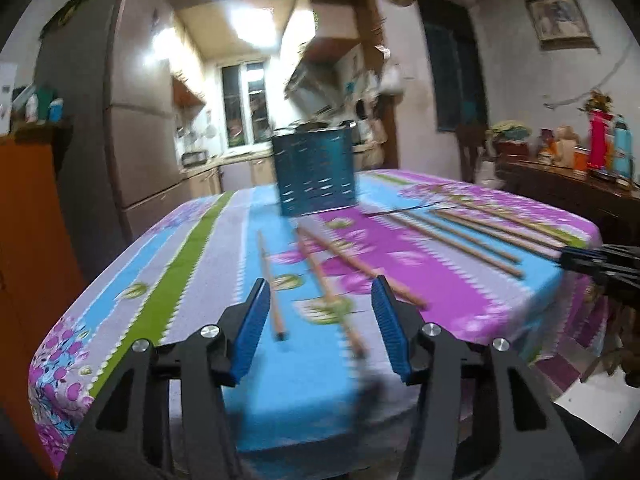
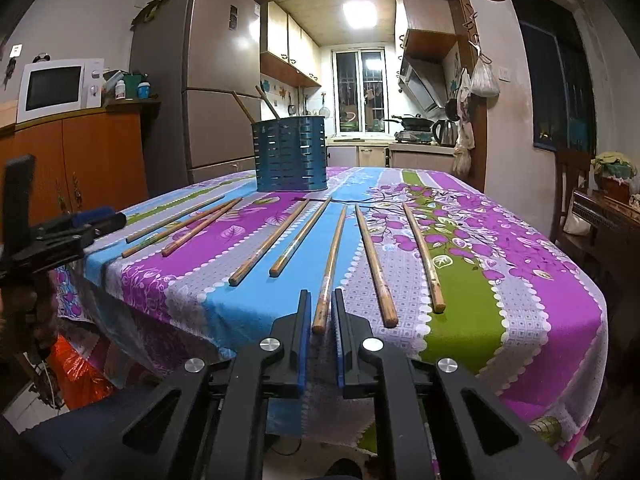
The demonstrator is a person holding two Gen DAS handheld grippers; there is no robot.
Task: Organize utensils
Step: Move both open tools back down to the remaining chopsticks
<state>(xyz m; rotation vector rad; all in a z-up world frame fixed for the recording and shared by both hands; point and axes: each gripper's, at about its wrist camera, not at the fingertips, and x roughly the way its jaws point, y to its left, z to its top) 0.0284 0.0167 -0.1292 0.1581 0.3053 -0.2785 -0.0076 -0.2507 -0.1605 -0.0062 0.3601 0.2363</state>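
A blue slotted utensil holder [image 2: 290, 156] stands at the far middle of the table, two chopsticks [image 2: 246, 106] leaning in it; it also shows, blurred, in the left wrist view [image 1: 316, 172]. Several wooden chopsticks lie loose on the striped floral tablecloth [image 2: 500, 320]. My left gripper [image 1: 320, 292] is open over the near edge, with three chopsticks [image 1: 332, 292] lying ahead of it. My right gripper [image 2: 321, 300] has its jaws nearly closed around the near end of one chopstick [image 2: 330, 264]; contact is not clear. The left gripper shows in the right view [image 2: 96, 216].
A fridge [image 2: 208, 92] and an orange cabinet [image 2: 80, 152] with a microwave [image 2: 56, 88] stand at the left. A dark sideboard [image 1: 568, 188] with flasks stands at the right. A kitchen lies beyond the table.
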